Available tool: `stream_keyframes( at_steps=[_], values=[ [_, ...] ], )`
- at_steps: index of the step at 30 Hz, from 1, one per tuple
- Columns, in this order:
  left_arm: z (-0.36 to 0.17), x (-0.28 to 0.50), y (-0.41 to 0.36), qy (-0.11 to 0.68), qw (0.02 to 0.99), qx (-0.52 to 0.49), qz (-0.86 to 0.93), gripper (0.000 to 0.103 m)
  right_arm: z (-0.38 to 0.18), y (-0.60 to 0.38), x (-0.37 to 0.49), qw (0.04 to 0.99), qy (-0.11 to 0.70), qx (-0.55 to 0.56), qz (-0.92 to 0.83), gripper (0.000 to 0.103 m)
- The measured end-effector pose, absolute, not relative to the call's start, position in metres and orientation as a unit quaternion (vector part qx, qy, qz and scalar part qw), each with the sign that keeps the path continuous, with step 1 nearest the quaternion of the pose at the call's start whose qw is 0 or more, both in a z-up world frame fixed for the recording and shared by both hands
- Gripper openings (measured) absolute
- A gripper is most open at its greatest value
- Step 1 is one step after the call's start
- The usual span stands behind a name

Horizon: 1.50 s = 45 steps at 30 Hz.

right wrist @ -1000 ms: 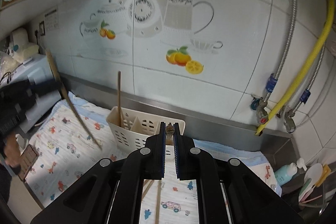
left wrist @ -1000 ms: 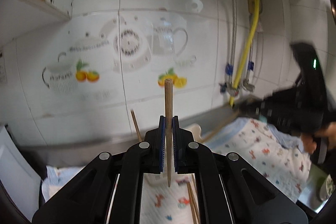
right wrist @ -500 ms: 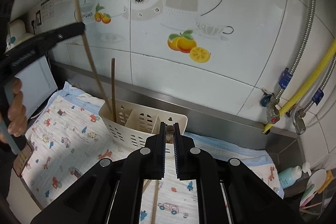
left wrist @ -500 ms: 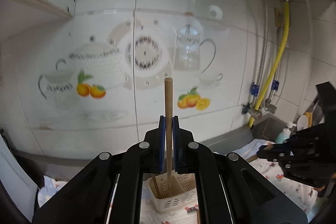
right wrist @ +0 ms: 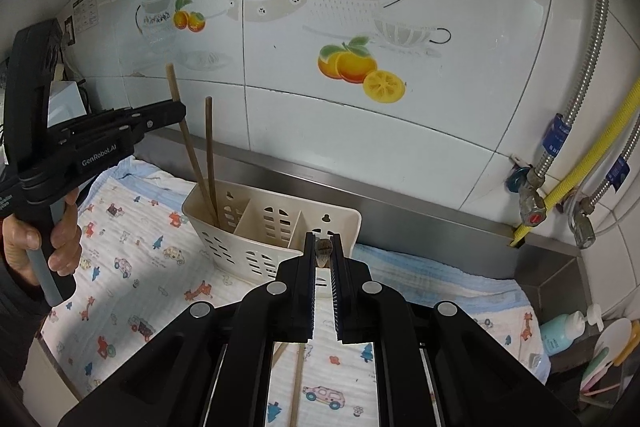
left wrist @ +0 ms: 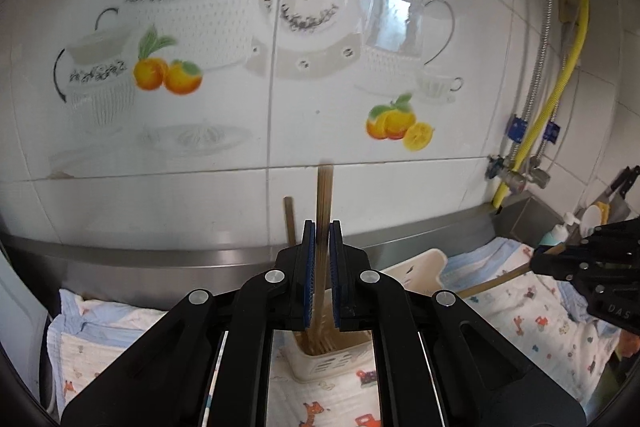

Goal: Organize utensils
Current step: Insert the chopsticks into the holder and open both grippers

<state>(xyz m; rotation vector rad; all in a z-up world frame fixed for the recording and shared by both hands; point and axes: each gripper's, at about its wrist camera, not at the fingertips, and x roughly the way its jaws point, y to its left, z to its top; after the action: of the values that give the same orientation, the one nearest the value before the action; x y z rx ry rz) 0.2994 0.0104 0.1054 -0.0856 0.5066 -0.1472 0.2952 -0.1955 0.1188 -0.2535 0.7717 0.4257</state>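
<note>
Since the earlier frame, left gripper (left wrist: 319, 251) has dropped toward the caddy (right wrist: 256, 223); its chopstick (left wrist: 323, 211), high against the wall tiles then, now reaches down into the caddy's left end compartment.

Desk (right wrist: 132, 259) under a printed cloth, caddy standing on it against the steel backsplash. Second chopstick (right wrist: 209, 147) already stands in that same compartment, just beside the held one.

Left gripper: jaws pressed on the chopstick mid-shaft, long axis near upright, slightly tilted, tip inside the compartment. Whether the tip touches bottom: hidden.

Right gripper (right wrist: 323, 259): jaws nearly together, pinching a brown-handled utensil (right wrist: 324, 249); its far end hidden. It hovers near the caddy's right end.

Judgement: left is the nearer to release; letting go should drop the chopstick straight down along its axis.
</note>
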Motion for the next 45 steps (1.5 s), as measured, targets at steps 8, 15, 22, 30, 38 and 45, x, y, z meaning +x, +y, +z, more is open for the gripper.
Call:
stream_keyframes(
  at_steps=[8,15,22,30,38,45],
  values=[
    [0.109,0.293,0.014,0.247,0.965,-0.048,-0.073,0.008,0.121,-0.197,0.292,0.902,0.364,-0.115,0.203,0.008],
    [0.124,0.269,0.016,0.229,0.97,-0.041,-0.069,0.009,0.132,-0.208,0.276,0.913,0.344,-0.097,0.195,0.015],
    [0.122,0.229,0.018,0.229,0.969,-0.051,-0.081,0.009,0.13,-0.218,0.234,0.922,0.325,-0.079,0.193,0.016],
    [0.083,0.177,0.018,0.254,0.961,-0.056,-0.091,0.009,0.095,-0.229,0.18,0.924,0.325,-0.056,0.193,0.016],
    [0.027,0.136,0.014,0.288,0.95,-0.062,-0.1,0.033,0.043,-0.24,0.14,0.923,0.342,-0.047,0.171,0.016],
    [-0.028,0.112,0.003,0.342,0.93,-0.065,-0.116,0.033,-0.004,-0.248,0.119,0.917,0.368,-0.042,0.147,0.016]
  ],
)
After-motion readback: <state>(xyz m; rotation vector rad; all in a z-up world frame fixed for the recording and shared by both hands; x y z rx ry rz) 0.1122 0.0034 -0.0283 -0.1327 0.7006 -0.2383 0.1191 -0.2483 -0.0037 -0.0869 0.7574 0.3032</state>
